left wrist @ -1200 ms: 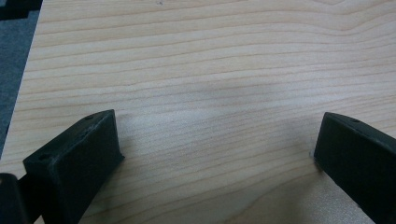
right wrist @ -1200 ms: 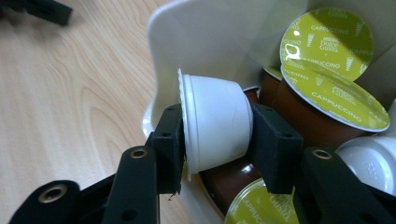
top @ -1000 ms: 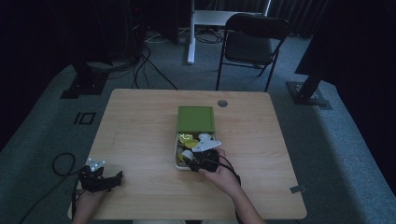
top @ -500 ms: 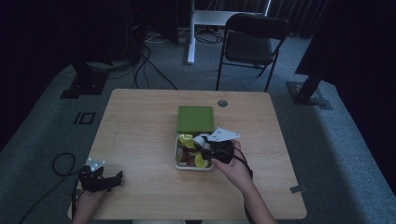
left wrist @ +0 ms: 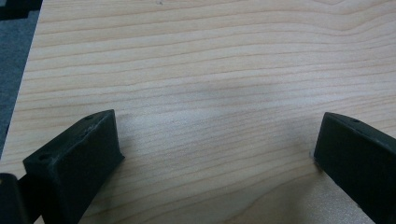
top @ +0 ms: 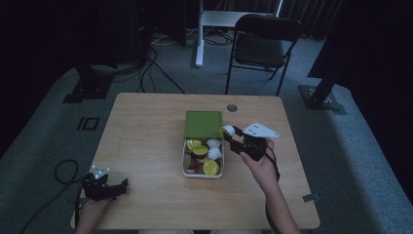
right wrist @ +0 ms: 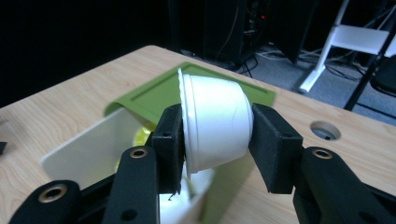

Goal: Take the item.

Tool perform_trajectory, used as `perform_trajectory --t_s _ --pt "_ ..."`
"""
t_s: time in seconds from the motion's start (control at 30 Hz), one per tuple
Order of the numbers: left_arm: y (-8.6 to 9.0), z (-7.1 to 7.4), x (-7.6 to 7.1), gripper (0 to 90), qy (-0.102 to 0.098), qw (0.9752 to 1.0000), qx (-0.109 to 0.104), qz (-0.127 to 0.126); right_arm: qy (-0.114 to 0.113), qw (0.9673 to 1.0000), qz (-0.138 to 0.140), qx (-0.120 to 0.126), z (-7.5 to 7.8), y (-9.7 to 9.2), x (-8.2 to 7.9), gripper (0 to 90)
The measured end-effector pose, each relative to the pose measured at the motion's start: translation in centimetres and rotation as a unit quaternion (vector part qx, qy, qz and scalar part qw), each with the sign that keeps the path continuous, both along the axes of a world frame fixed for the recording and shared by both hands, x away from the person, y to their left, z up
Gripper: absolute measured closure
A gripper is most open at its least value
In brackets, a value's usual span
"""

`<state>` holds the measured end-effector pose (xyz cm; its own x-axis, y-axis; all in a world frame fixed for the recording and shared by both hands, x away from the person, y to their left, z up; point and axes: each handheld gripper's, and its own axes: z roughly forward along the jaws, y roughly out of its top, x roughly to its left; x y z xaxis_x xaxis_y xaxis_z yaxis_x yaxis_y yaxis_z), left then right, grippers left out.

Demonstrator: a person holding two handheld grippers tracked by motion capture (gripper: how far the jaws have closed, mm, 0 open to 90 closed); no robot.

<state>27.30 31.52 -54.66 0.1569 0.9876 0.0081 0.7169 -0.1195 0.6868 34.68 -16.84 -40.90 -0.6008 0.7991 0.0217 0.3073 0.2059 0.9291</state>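
A white capsule cup (right wrist: 215, 122) is being gripped by the right gripper (top: 237, 138), jaws clenched on its sides, the cup lying tipped with its rim toward the gripper's left jaw and its long axis running across between the pads

In the high view the capsule (top: 228, 130) is being held above the tabletop, just off the right edge of the white container (top: 185, 161), level with the seam where the green lid (top: 203, 124) is lying folded back toward the far edge

Other capsules (top: 203, 153), yellow-topped and white, are being kept inside the container

The left gripper (top: 104, 187) is being rested near the near left corner of the tabletop (top: 146, 131), jaws released and spread wide over bare wood (left wrist: 210, 93), nothing between them

Judged: the right hand is much the nearer; open tabletop to the right of the container is lying clear for a set-down
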Motion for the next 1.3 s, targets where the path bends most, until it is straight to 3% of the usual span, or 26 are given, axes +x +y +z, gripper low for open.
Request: perform_trajectory --t_s 0.3,0.53,1.07,1.3 --pt "0.0 0.0 0.0 0.5 0.0 1.0 0.0 0.0 -0.007 0.9973 -0.066 -0.032 -1.7 -2.5 1.3 56.4" --pt "0.0 0.0 0.0 0.5 0.001 1.0 0.0 0.0 0.004 0.9933 -0.112 -0.025 -3.7 -4.4 2.4 56.4" --pt "0.0 0.0 0.0 0.5 0.0 1.0 0.0 0.0 0.04 0.9833 -0.175 -0.03 -7.9 -7.4 4.7 56.3" --pt "0.0 0.0 0.0 0.5 0.0 1.0 0.0 0.0 0.069 0.979 -0.191 -0.021 -9.7 -8.2 5.7 56.2"
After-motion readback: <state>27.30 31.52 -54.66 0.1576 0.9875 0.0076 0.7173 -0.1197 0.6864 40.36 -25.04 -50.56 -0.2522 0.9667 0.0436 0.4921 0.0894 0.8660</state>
